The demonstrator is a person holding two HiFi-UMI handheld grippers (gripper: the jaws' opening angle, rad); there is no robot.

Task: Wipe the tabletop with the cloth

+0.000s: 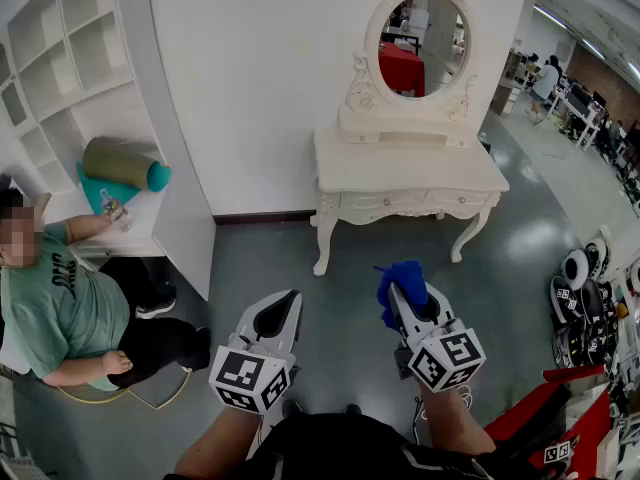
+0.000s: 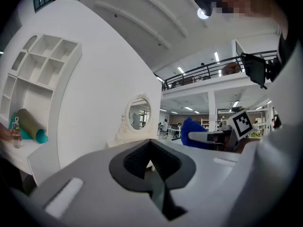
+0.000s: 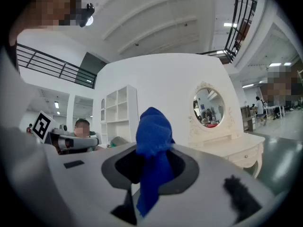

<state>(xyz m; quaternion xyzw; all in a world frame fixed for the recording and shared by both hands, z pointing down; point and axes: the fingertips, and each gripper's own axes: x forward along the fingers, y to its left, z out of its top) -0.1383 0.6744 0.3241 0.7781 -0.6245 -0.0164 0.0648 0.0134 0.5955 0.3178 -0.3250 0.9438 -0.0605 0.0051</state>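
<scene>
Bright, even overhead light; ceiling strips (image 2: 216,56) glare above the left gripper (image 2: 151,148). Heavy fisheye warp, dark corners in both gripper views. Cloth (image 3: 154,131) at right gripper (image 3: 150,151) slightly soft.

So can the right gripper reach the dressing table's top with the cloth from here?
Probably not yet. The right gripper, shut on the blue cloth, hangs short of the tabletop, with bare floor between. Nothing blocks the way; a step closer looks needed.

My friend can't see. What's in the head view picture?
The right gripper is shut on a blue cloth, short of the white dressing table with its oval mirror. The left gripper is shut, empty.
</scene>
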